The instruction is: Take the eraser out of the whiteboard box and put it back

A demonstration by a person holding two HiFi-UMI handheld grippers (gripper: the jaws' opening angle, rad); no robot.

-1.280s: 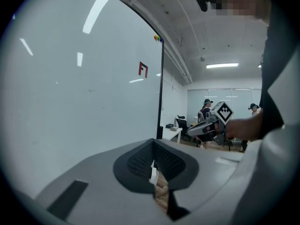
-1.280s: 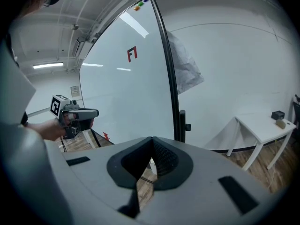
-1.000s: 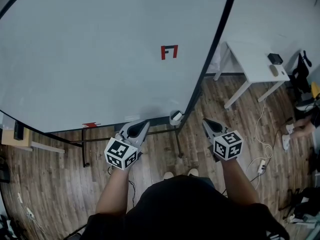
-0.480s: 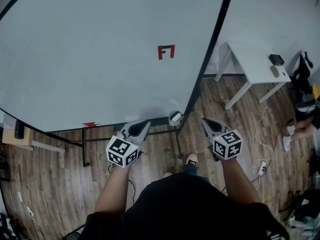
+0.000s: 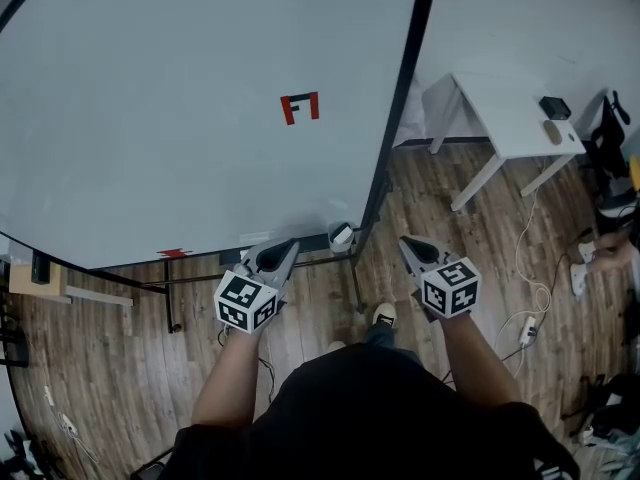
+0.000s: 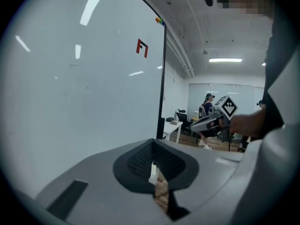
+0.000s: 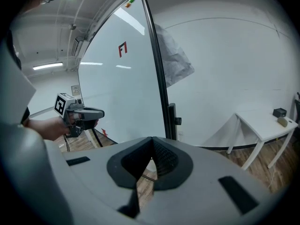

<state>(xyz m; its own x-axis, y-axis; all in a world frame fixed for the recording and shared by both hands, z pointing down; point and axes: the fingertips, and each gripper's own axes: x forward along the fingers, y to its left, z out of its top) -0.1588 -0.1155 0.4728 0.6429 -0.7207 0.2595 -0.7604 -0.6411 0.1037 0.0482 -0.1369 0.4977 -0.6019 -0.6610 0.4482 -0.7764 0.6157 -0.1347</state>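
Whiteboard box [image 5: 335, 240] hangs at the lower right corner of the whiteboard [image 5: 150, 118], with the eraser [image 5: 344, 232] showing as a pale block inside it. Left hand-held gripper [image 5: 291, 243] and right hand-held gripper [image 5: 403, 240] hover below the whiteboard on either side of that corner, both clamped shut on nothing and apart from the box, over wooden floor [image 5: 100, 368]. Only the head view shows the box, while the left gripper view alone shows a person [image 6: 206, 108] past the whiteboard's edge.
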